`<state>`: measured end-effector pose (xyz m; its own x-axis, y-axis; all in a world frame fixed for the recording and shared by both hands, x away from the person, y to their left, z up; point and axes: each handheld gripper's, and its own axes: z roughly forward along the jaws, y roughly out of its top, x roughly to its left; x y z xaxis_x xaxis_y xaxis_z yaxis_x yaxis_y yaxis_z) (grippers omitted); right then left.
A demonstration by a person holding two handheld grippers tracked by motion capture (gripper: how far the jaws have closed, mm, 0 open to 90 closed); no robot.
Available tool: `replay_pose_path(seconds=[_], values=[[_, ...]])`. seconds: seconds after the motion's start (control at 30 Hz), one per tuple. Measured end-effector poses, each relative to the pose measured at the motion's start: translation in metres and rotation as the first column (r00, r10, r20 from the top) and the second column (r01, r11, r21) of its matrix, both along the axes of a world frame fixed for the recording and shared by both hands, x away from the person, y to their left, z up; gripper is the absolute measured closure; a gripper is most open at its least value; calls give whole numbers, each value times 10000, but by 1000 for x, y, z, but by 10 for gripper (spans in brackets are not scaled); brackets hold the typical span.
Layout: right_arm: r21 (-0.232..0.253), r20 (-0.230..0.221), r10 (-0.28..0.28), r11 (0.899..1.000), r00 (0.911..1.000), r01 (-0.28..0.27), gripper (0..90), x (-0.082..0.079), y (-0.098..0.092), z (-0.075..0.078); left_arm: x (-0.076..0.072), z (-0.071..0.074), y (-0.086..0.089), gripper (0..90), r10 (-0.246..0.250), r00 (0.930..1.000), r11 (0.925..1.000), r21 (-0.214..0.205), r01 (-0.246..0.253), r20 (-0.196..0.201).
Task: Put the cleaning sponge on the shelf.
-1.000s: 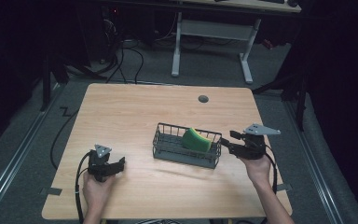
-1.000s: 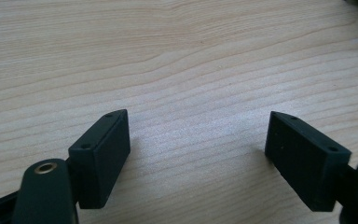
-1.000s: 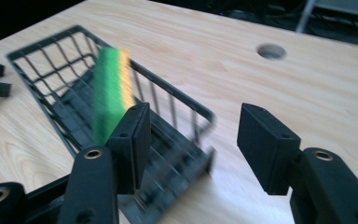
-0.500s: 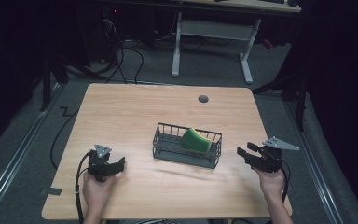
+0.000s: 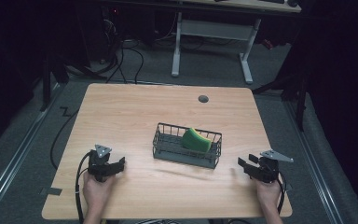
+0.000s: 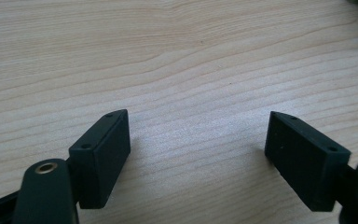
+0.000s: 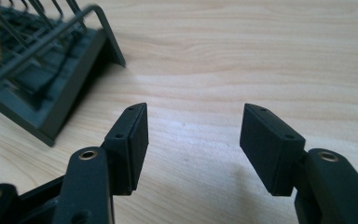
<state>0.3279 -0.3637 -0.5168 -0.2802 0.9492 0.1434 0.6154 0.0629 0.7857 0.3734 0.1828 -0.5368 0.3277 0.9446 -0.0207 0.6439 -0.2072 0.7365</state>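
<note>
High view: a wire basket (image 5: 186,151) stands mid-table (image 5: 135,112) with a green sponge (image 5: 196,140) leaning inside it. The left gripper (image 5: 119,164) rests near the table's front left, the right gripper (image 5: 243,165) just right of the basket.

Left gripper view: fingers (image 6: 103,154) wide apart over bare wood.

Right gripper view: fingers (image 7: 130,142) apart, just now widening, empty; basket (image 7: 51,93) at upper left.

Light wooden table (image 5: 135,112) with rounded corners and a grey cable grommet (image 5: 203,99) near its far edge, a dark wire basket (image 5: 187,145) standing on it right of centre, both grippers rested near the front edge.
</note>
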Motion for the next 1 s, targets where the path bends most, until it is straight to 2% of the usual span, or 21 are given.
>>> replay_pose_path(seconds=[0.27, 0.37, 0.4, 0.47, 0.53, 0.6, 0.7, 0.8, 1.0], values=[[-388, -274, -293, 9988, 9992, 283, 406, -2, 1, -11, 0, 0, 0, 226, 10, 10000, 10000, 12, -10, 15], [-957, -149, -308, 9950, 9994, 292, 400, -4, 5, -11, 0, 0, 0, 227, 0, 10000, 10000, 9, 0, 2], [-990, -156, -332, 9946, 9993, 315, 397, -4, 6, -11, 0, 0, 0, 226, -1, 10000, 10000, 9, 1, 1], [-1074, -266, -363, 9937, 9990, 333, 384, -3, 7, -12, 0, 0, 0, 226, 0, 10000, 10000, 6, 0, 3], [-1139, -594, -348, 9931, 9976, 279, 357, 0, 7, -13, 0, 0, 0, 227, 8, 10000, 10000, 14, -8, 13], [-1231, -599, -342, 9920, 9976, 266, 346, 0, 8, -13, 0, 0, 0, 227, -2, 10000, 10000, 27, 2, 3], [-1879, -557, -305, 9820, 9980, 195, 319, -1, 15, -13, 0, 0, 0, 227, -20, 10000, 10000, 14, 20, -9], [-1832, -623, -307, 9829, 9976, 188, 290, 0, 15, -13, -1, 0, 0, 227, -6, 10000, 10000, 37, 6, 10], [-1837, -627, -317, 9828, 9975, 197, 288, 0, 16, -13, -1, 0, 0, 229, 0, 10000, 10000, 44, 0, 6]])
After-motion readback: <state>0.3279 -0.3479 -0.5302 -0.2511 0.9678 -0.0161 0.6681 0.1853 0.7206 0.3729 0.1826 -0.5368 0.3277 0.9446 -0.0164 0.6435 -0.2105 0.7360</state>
